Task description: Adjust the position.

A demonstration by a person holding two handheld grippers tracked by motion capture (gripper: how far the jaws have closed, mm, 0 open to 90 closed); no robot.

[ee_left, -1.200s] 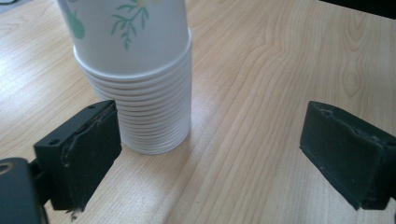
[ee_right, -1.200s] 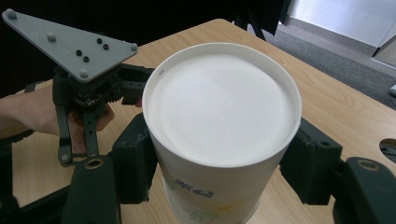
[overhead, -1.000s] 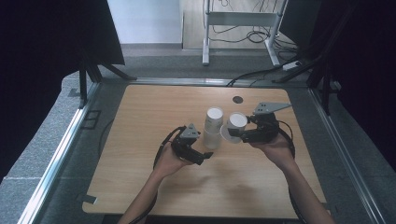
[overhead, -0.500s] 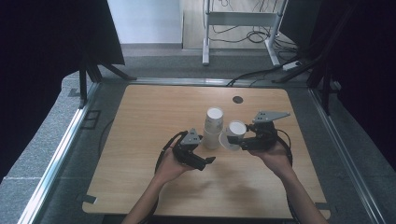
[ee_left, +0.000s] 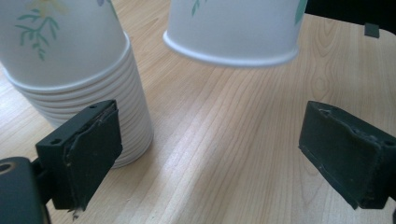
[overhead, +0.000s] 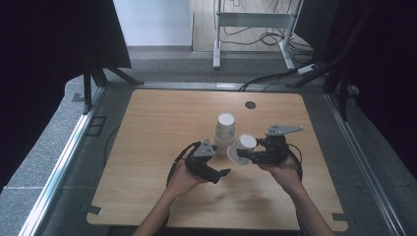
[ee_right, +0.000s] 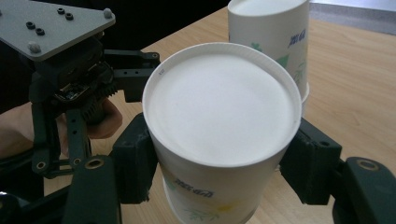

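Observation:
An upside-down stack of white paper cups [overhead: 225, 132] [ee_left: 79, 79] [ee_right: 275, 37] with a leaf print stands on the wooden table [overhead: 162, 123]. My right gripper [overhead: 246, 153] [ee_right: 219, 163] is shut on a single upside-down paper cup [overhead: 243, 147] [ee_right: 219, 135] [ee_left: 233, 28], held tilted just right of the stack, its rim a little above the wood. My left gripper [overhead: 223, 173] [ee_left: 210, 144] stands open near the stack's base, nothing between its pads, with the held cup hanging just beyond them.
A small dark round spot [overhead: 251, 104] lies on the table toward the far edge. Metal rails [overhead: 64, 162] frame the table at both sides. A white stand [overhead: 251, 22] and cables [overhead: 275, 76] are on the floor behind.
My right gripper has come down and toward the person with the single cup, from beside the stack's top to near the tabletop. The left gripper has barely shifted.

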